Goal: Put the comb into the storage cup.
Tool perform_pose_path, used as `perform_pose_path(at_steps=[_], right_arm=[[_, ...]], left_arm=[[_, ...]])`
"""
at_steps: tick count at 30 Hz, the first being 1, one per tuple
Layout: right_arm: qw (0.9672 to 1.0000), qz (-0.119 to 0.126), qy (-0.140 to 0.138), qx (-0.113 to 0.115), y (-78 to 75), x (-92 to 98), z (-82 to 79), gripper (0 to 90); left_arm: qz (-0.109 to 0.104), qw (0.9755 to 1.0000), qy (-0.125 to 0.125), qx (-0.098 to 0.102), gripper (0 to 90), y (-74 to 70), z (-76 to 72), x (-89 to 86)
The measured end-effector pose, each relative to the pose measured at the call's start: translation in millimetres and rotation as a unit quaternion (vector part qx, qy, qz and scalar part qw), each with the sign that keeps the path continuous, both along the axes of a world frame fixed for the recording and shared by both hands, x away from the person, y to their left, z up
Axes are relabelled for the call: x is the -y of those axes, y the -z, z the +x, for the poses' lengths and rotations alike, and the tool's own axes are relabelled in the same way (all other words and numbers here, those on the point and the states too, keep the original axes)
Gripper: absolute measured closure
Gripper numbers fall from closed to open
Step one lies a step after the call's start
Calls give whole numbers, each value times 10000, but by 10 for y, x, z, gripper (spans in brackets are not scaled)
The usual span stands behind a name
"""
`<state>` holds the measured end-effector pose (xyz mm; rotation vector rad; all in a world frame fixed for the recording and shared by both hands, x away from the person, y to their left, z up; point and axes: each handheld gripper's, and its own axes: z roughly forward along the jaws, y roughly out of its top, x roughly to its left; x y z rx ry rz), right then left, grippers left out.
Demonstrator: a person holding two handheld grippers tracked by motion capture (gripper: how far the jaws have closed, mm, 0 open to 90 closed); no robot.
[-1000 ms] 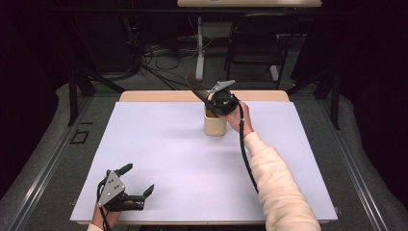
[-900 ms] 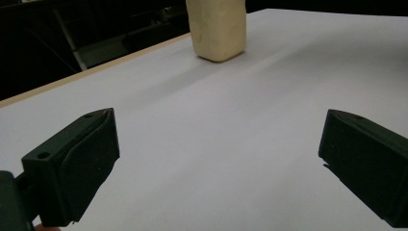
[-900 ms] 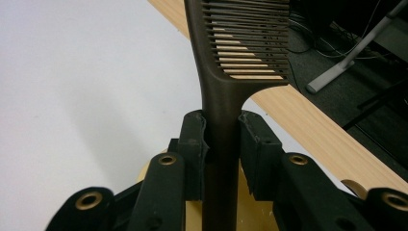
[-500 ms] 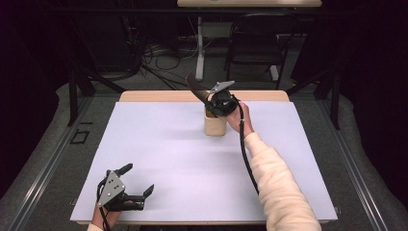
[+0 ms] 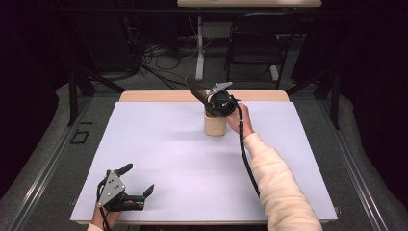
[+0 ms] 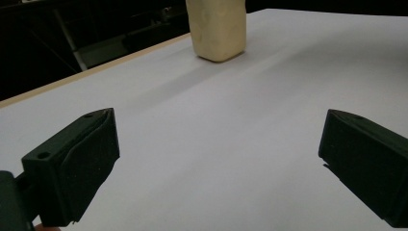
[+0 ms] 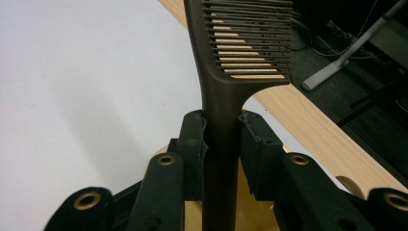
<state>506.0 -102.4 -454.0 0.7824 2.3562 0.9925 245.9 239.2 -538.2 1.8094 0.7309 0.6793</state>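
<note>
I have the comb (image 7: 226, 72) clamped by its handle in the right gripper (image 7: 222, 144), teeth end tilted up over the cup (image 5: 214, 126) near the table's (image 5: 159, 144) far edge. To seat it well I'd lower the handle straight into the cup's mouth before letting go. The left gripper (image 5: 137, 180), jaws wide apart and empty, waits at the near left corner.

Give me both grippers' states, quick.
Left gripper: open, holding nothing, low over the table.
Right gripper: shut on the brown comb, above the beige cup.
</note>
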Motion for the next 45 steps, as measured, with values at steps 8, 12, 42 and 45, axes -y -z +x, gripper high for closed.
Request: perform_pose_path(at_steps=[8, 12, 42, 45], right_arm=[[9998, -122, 144, -27, -30, -3, -25, 487], [9997, -73, 100, -204, -74, 30, -56, 303], [9976, 240, -413, -496, -264, 253, -436, 16], [9977, 274, -413, -468, -259, 285, -471, 11]], left_arm=[[-1, 10000, -3, 8, 4, 0, 0, -2], [9, 10000, 9, 2, 4, 0, 0, 3], [37, 10000, 35, 11, 4, -2, 17, 15], [8, 10000, 10, 10, 4, -1, 14, 12]])
